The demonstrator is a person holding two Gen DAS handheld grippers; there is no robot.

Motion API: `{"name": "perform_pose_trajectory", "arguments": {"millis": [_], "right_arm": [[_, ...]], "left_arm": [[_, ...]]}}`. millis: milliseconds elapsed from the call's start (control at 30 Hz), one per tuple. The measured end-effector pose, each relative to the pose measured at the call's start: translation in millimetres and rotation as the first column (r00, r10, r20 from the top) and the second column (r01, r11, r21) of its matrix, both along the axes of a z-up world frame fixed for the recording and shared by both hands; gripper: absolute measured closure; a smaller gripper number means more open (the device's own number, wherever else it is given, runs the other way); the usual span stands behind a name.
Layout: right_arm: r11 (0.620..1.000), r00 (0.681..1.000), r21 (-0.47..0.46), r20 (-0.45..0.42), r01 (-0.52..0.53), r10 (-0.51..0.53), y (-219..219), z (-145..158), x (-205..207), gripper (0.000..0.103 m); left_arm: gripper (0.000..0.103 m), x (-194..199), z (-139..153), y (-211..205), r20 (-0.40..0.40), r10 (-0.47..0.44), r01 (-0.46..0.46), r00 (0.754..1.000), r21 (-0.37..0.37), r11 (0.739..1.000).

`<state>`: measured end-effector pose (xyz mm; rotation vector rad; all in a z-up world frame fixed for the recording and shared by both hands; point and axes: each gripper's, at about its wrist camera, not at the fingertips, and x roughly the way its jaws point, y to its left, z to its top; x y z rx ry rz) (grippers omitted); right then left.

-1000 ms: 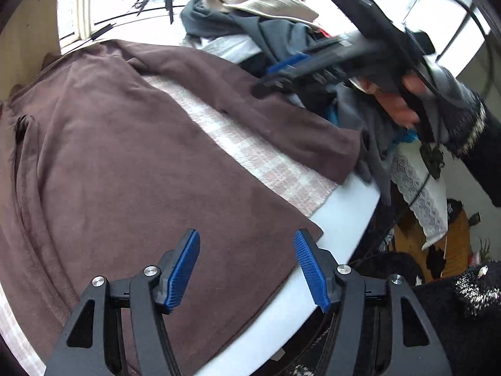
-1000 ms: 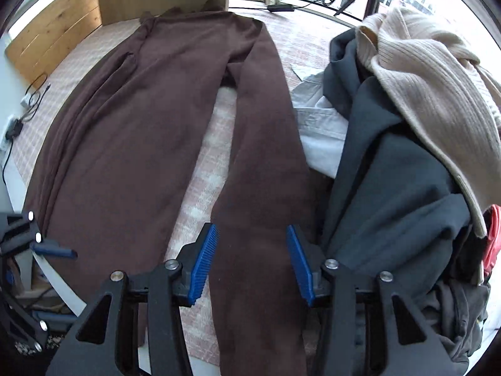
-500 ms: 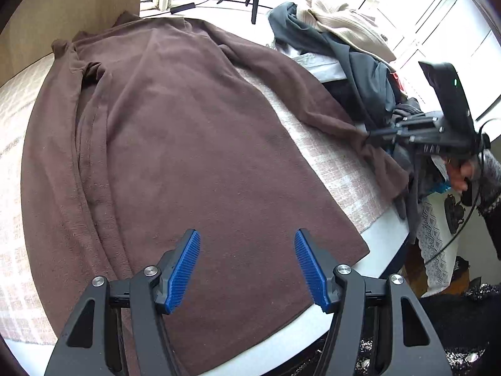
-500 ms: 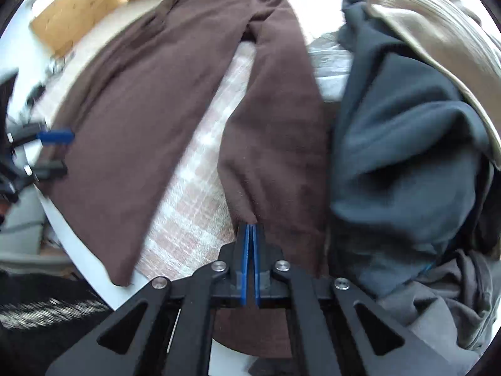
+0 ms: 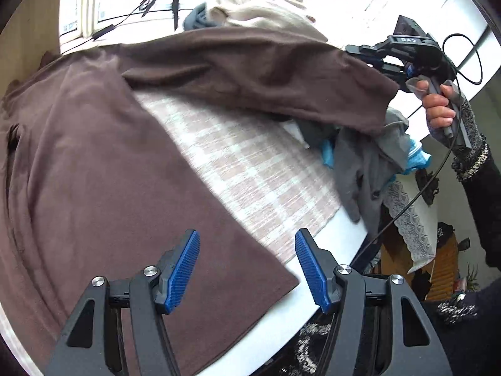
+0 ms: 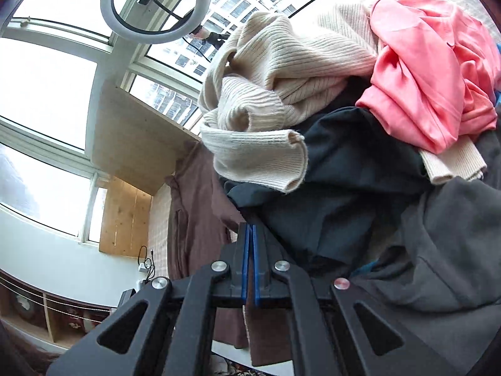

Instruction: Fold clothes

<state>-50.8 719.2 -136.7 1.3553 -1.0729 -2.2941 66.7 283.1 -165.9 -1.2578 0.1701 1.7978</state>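
The brown garment (image 5: 94,163) is lying spread flat across the checked tablecloth (image 5: 250,169), its body covering the left and near part of the table (image 5: 328,250) and its hem reaching the near white edge. The left gripper (image 5: 247,269) is hovering above that hem with its blue pads (image 5: 183,271) standing wide apart and gripping nothing. The right gripper (image 6: 250,263) is showing its two blue pads (image 6: 245,263) pressed together on brown fabric, which is hanging out below them in the right wrist view. In the left wrist view the same tool (image 5: 404,53) is sitting at the upper right, held by a hand (image 5: 438,106) in a dark knitted cuff, and the garment's sleeve (image 5: 266,72) is stretching raised off the cloth from the shoulder toward it. The exact contact point at the sleeve end is hidden behind the fabric in that view. A pile of other clothes is occupying the far right of the table: a cream ribbed sweater (image 6: 272,87), a pink garment (image 6: 432,62), a dark garment (image 6: 344,188) and a grey garment (image 5: 366,172) draping over the table edge. A ring light (image 6: 156,6) is standing against the window (image 6: 47,87).
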Motion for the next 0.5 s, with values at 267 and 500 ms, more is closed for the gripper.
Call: {"name": "perform_pose_trajectory", "arguments": {"millis": [267,500], "right_arm": [[0.991,0.994,0.07,0.001,-0.11,0.11,-18.3,4.8,-3.0,0.101],[0.96,0.976,0.173,0.022,-0.219,0.218,-28.2,8.0,-4.6,0.1]], "left_arm": [[0.032,17.4,45.5,104.3,-0.022,-0.068,0.071,0.997,0.198,0.978],[0.025,32.9,20.0,137.7,-0.026,-0.091,0.093,0.996,0.09,0.992]]}}
